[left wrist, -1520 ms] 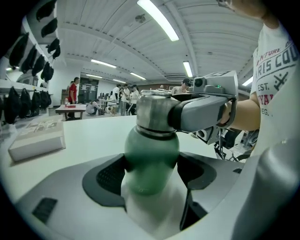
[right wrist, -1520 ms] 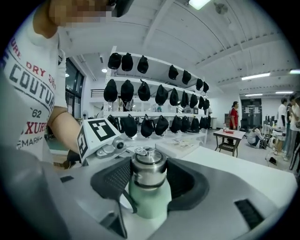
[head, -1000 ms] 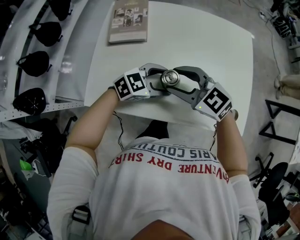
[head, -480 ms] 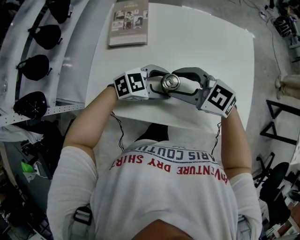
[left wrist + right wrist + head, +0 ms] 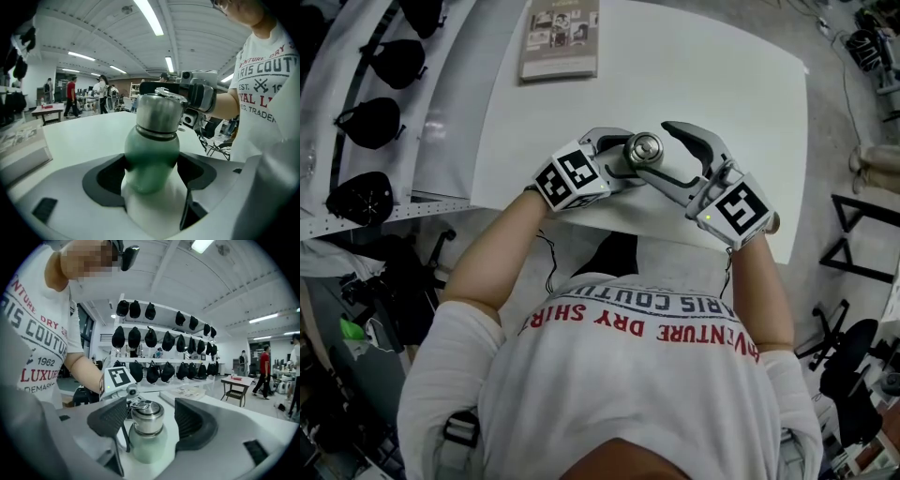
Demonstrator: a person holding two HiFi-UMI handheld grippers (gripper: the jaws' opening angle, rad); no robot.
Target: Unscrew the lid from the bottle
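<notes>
So the pale green bottle (image 5: 151,154) is upright near the front edge of the white table (image 5: 712,66), right in front of the person, with its steel lid (image 5: 644,147) facing up at the head camera. The left gripper (image 5: 622,161) comes in from the left and has the body clamped. In the left gripper view both dark pads sit tight against the green part just under the lid (image 5: 158,112). Can't tell if the bottle's base rests on the table or hangs a bit above it, the jaws hide that. The right gripper (image 5: 667,150) comes in from the right at lid height. Its 2 jaws have just been opening and stand wide now, and in the right gripper view the lid (image 5: 147,417) sits between the ribbed pads with neither pressing on it. The gap on the right side is clear and the left pad is closer. The lid is still on the bottle (image 5: 146,441). Other stuff: 1 booklet (image 5: 560,39) lies at the far edge of the table, well apart from the bottle, and rows of black caps (image 5: 159,341) hang on a white rack beside the table.
</notes>
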